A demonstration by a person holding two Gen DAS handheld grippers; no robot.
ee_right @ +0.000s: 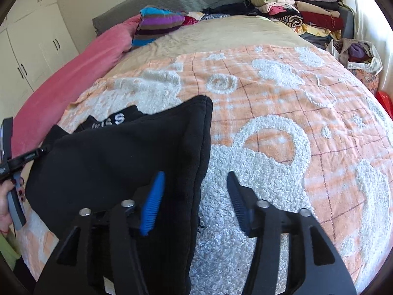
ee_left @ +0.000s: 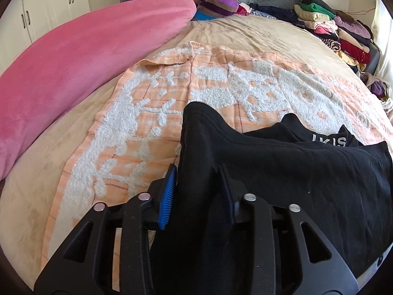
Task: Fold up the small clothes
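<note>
Left wrist view: at the bottom centre the left gripper (ee_left: 199,186) has black cloth bunched between its fingers, so it looks clamped on the near left edge of the black garment (ee_left: 282,162). From there the garment spreads to the right of the frame over the orange-and-white towel (ee_left: 147,113), its long axis running left to right between the two tools, a waistband with white lettering showing at its far edge.

In the right wrist view the right gripper (ee_right: 196,196) has its jaws spread wide. The blue-padded finger sits over the garment's right hem, the other over bare towel, so nothing is pinched yet. The hem lies inside the gap, slightly to the left of centre; I judge that the next move is to shut on that edge. The left hand (ee_right: 7,196) with its tool is at the lower left edge, on the garment's other side.

Further up the frame, a pink blanket (ee_left: 73,56) runs along the left, a striped pillow (ee_right: 157,24) sits at top centre, and stacked folded clothes (ee_right: 307,7) fill the upper right, all well apart from the working area.
</note>
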